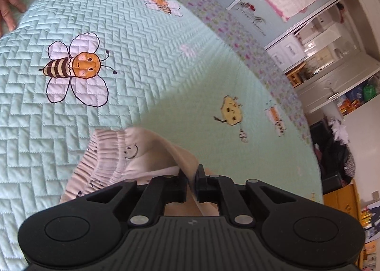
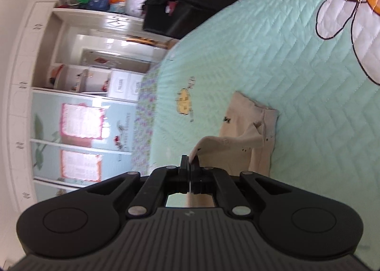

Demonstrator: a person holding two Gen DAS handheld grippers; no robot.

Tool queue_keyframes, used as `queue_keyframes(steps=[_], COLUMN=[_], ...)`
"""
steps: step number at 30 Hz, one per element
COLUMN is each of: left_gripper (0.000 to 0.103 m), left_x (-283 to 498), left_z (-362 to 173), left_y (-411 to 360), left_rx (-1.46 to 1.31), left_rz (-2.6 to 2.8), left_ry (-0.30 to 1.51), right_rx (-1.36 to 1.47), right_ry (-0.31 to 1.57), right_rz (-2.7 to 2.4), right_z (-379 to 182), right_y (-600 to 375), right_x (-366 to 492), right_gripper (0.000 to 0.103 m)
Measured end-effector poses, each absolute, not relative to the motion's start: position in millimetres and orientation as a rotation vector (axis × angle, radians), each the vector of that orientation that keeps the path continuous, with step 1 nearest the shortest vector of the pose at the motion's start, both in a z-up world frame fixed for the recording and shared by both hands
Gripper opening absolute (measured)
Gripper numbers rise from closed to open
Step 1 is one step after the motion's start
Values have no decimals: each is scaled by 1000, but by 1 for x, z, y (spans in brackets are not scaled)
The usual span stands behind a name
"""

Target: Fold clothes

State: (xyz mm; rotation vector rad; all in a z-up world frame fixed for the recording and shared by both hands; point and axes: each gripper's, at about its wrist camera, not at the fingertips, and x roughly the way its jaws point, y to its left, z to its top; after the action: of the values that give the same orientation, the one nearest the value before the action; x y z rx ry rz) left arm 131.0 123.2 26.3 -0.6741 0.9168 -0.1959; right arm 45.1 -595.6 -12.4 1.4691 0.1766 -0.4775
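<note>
A small cream garment (image 1: 111, 157) with an elastic waistband and little black smiley prints lies on the mint quilted bedspread (image 1: 133, 40). My left gripper (image 1: 192, 177) is shut on a raised fold of this garment near the waistband. In the right wrist view the same cream garment (image 2: 249, 126) stretches away over the bedspread (image 2: 296, 62), its far part lying flat. My right gripper (image 2: 190, 164) is shut on a lifted edge of the garment, and the cloth hangs from the pinch toward the flat part.
A person's hand (image 1: 9, 5) rests on the quilt at the far left. Beyond the bed's edge stand a wardrobe with glass doors (image 2: 78, 114), a black chair piled with clothes (image 2: 180, 9) and an orange wooden cabinet (image 1: 342, 199).
</note>
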Motion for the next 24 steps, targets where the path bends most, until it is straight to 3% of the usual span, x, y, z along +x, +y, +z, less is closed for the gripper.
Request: queue_keyframes(steps=[9, 13, 17, 24], left_gripper=[16, 17, 24, 25], left_x=[169, 184, 203, 202], left_z=[3, -5, -13, -13], left_y=[114, 112, 123, 138], left_rx=[-634, -637, -689, -772], left_rz=[-155, -141, -98, -136], left_ry=[978, 990, 995, 953], right_rx=[1461, 1431, 1354, 1252], right_ry=[260, 288, 302, 261], right_rz=[-618, -683, -699, -572], right_z=[-23, -23, -27, -29], right_y=[-611, -616, -631, -646], right_x=[76, 96, 116, 109], right_gripper=[3, 7, 22, 23])
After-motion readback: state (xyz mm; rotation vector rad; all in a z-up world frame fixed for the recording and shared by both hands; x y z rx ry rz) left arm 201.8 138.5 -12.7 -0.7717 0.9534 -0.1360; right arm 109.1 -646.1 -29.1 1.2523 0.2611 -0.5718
